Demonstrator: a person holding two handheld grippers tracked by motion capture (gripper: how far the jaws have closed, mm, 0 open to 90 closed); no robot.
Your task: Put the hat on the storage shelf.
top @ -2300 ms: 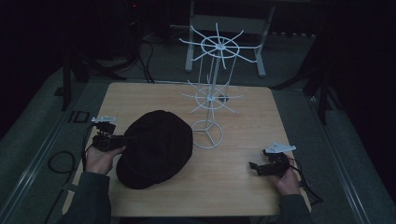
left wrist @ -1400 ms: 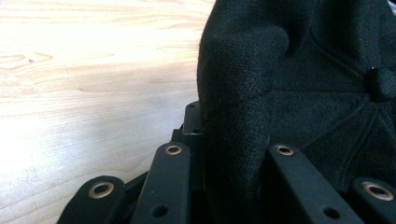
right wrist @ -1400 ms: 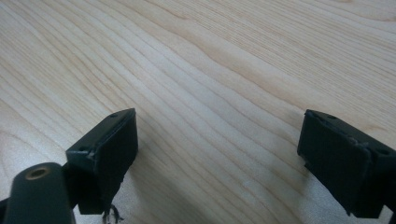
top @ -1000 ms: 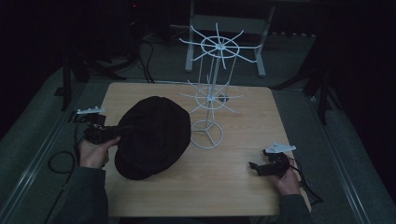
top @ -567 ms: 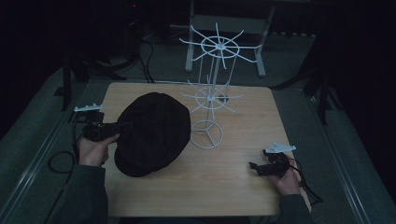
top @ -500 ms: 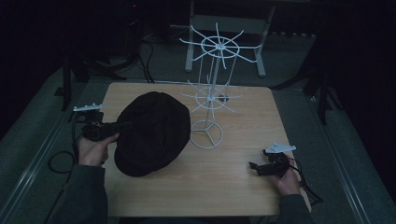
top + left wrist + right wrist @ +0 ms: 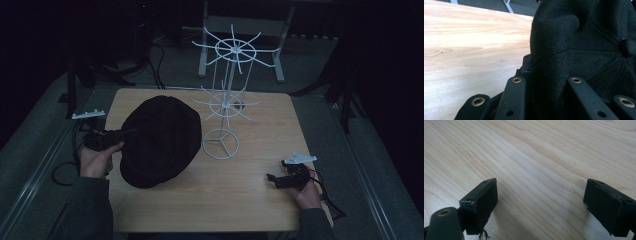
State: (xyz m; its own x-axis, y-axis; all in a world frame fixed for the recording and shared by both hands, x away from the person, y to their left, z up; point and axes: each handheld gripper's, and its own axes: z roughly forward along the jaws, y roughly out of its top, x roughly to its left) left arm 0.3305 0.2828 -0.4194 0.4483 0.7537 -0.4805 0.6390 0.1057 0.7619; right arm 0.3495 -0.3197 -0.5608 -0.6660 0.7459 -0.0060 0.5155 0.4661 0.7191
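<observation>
A black flat cap [image 7: 160, 140] hangs tilted over the left half of the wooden table [image 7: 260, 200], its crown facing the camera. My left gripper [image 7: 131, 133] comes in from the left and is shut on the cap's left edge. In the left gripper view the cap's fabric [image 7: 586, 50] is pinched between the two black jaws of the left gripper [image 7: 546, 82]. A white wire display rack [image 7: 227, 105] with two tiers of spokes stands at the table's back centre, just right of the cap. My right gripper [image 7: 272, 178] rests near the front right corner, open, with bare wood between its jaws [image 7: 540, 202].
The rack's ring base [image 7: 220, 144] sits close to the cap's right side. Cables [image 7: 60, 172] trail off the table's left edge. A white frame [image 7: 240, 25] stands on the floor behind the table.
The left hand has raised and tilted the cap, drawing it a little toward the back left. The right hand has stayed put.
</observation>
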